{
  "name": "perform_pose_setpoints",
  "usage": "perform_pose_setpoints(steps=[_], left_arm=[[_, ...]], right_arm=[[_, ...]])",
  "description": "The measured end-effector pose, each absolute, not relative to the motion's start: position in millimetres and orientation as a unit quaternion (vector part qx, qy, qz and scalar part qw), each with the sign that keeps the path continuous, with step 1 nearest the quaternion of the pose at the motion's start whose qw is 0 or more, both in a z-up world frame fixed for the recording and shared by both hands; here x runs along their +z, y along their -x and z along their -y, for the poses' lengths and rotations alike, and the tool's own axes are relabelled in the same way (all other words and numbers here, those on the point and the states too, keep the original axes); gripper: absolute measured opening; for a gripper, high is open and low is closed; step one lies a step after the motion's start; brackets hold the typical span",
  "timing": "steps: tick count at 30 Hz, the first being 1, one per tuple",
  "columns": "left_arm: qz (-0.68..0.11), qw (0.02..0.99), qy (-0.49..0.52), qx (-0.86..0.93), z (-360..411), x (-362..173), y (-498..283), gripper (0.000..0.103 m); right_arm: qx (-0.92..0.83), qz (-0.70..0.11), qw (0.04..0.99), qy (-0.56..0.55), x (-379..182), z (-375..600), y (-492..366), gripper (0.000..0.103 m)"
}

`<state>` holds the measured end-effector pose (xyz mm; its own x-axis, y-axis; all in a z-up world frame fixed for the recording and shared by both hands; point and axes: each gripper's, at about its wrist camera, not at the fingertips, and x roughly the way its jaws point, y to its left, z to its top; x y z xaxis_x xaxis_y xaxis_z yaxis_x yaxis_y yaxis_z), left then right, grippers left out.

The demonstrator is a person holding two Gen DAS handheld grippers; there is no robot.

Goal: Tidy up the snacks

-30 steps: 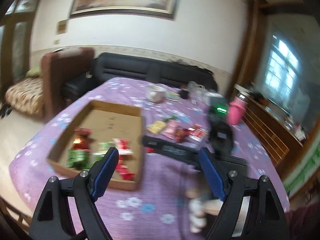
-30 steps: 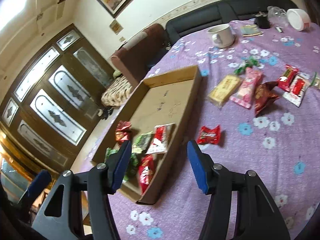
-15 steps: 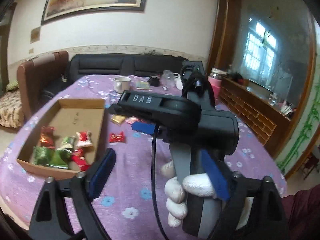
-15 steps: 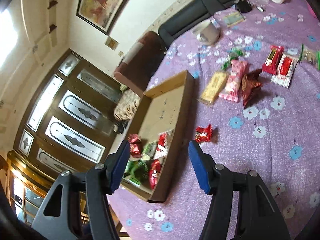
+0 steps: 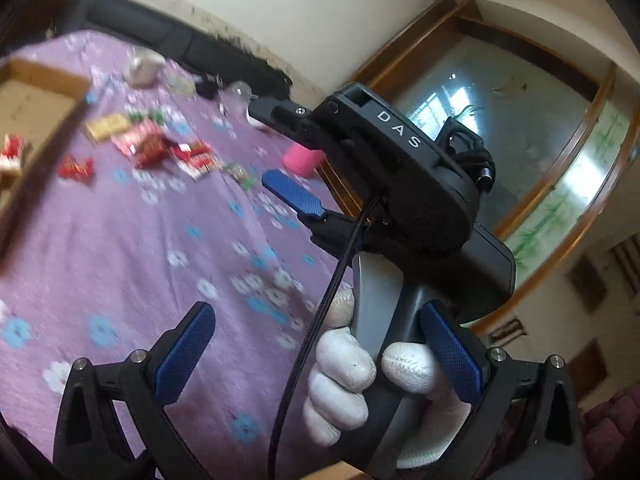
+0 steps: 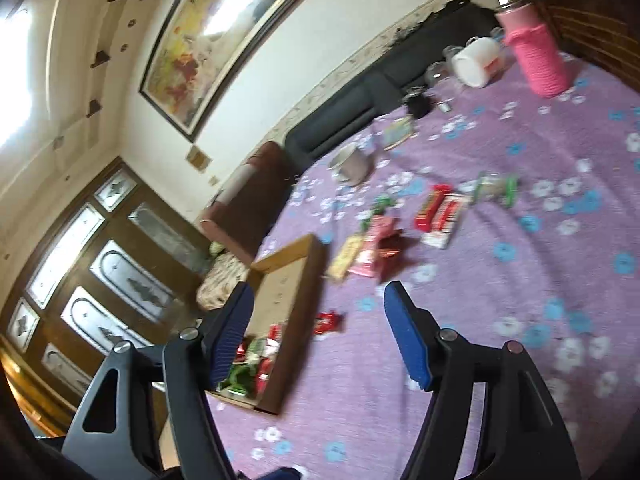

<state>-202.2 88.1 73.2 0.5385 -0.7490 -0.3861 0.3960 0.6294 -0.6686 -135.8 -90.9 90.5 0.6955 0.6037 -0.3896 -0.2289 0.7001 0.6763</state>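
Observation:
A shallow cardboard box (image 6: 298, 276) on the purple floral tablecloth (image 6: 500, 360) holds several snack packets (image 6: 252, 360) at its near end. More loose snacks (image 6: 384, 236) lie in a cluster beyond it, and one small red packet (image 6: 328, 322) lies just beside the box wall. My right gripper (image 6: 318, 336) is open and empty, held above the table over that red packet. My left gripper (image 5: 316, 354) is open and empty; the right gripper's body and a white-gloved hand (image 5: 348, 372) fill the space between its fingers. The box edge (image 5: 44, 136) and snacks (image 5: 152, 144) show blurred at left.
A pink flask (image 6: 536, 58), a white mug (image 6: 478, 62), a grey cup (image 6: 352, 164), a small card (image 6: 398, 132) and small dark items stand at the table's far side. A black sofa (image 6: 380, 96) and a brown armchair (image 6: 248, 200) stand beyond it.
Both grippers have swung and tilted; the views are rolled and blurred. The right gripper's view now takes in the far end of the table. Both grippers stay open and empty.

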Motion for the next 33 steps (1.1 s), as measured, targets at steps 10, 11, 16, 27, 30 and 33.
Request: perform_pose_setpoints(steps=[10, 11, 16, 27, 30, 33], left_arm=[[-0.292, 0.927, 0.145, -0.184, -164, 100, 191, 0.102], [-0.287, 0.934, 0.133, -0.165, -174, 100, 193, 0.101], [-0.267, 0.949, 0.131, -0.102, -223, 102, 203, 0.101], [-0.272, 0.942, 0.159, -0.114, -249, 95, 197, 0.101], [-0.274, 0.938, 0.163, -0.134, -245, 101, 192, 0.101], [-0.277, 0.938, 0.142, -0.153, -230, 114, 176, 0.099]], right_arm=[[0.231, -0.378, 0.883, -0.153, 95, 68, 73, 0.071], [0.229, -0.390, 0.882, -0.133, 94, 60, 59, 0.071], [0.215, -0.457, 0.859, -0.088, 74, 9, -20, 0.071], [0.137, -0.537, 0.832, 0.006, 23, -50, -87, 0.030], [0.157, -0.529, 0.834, 0.002, 26, -41, -74, 0.026], [0.178, -0.510, 0.841, -0.021, 40, -21, -56, 0.025]])
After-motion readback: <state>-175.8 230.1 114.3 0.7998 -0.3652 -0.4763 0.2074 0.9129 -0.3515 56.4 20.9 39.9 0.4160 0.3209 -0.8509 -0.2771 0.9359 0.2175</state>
